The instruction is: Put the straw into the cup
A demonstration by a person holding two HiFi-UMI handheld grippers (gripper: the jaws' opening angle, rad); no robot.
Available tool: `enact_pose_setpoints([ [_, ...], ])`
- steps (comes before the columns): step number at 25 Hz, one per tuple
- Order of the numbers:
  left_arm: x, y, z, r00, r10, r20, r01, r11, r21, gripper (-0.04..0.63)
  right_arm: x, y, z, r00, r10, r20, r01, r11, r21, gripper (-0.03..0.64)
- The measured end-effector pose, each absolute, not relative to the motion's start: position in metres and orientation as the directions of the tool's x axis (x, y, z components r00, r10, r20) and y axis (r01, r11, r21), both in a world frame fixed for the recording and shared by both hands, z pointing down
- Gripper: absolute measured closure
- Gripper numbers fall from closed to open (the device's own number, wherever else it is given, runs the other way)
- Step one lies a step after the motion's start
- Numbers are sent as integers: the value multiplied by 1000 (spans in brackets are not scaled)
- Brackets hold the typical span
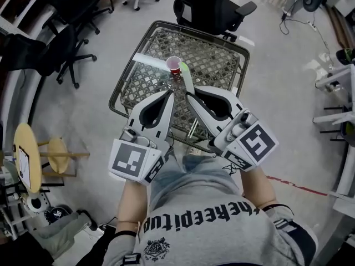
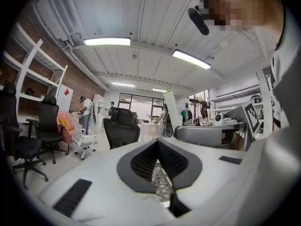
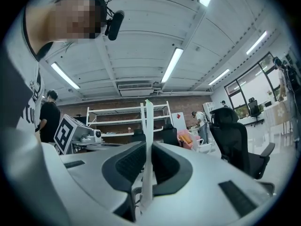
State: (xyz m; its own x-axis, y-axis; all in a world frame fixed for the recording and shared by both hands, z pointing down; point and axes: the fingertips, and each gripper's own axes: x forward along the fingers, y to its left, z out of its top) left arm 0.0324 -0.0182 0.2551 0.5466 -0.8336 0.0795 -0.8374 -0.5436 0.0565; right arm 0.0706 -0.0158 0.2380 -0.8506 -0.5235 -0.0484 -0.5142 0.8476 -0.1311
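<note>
1. The right gripper (image 1: 189,97) was clamped on the straw (image 1: 187,81), which stood upright just short of the cup (image 1: 173,65).
2. The left gripper (image 1: 168,93) hung near the cup, its jaws together and empty.
3. The pick-up looked done; the straw was not yet in the cup.

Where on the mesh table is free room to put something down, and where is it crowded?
Free: the table right of the cup, up to its rim, and its left part beside the left gripper. Crowded: near the cup, where the left gripper, right gripper and straw meet.
</note>
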Motion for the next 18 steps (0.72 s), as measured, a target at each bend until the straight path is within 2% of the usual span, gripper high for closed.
enact_pose_setpoints([
  [18, 1, -74, 252, 682, -725, 98, -731, -675, 98, 578, 41, -66, 236, -739, -674, -2, -665, 730, -158, 561],
])
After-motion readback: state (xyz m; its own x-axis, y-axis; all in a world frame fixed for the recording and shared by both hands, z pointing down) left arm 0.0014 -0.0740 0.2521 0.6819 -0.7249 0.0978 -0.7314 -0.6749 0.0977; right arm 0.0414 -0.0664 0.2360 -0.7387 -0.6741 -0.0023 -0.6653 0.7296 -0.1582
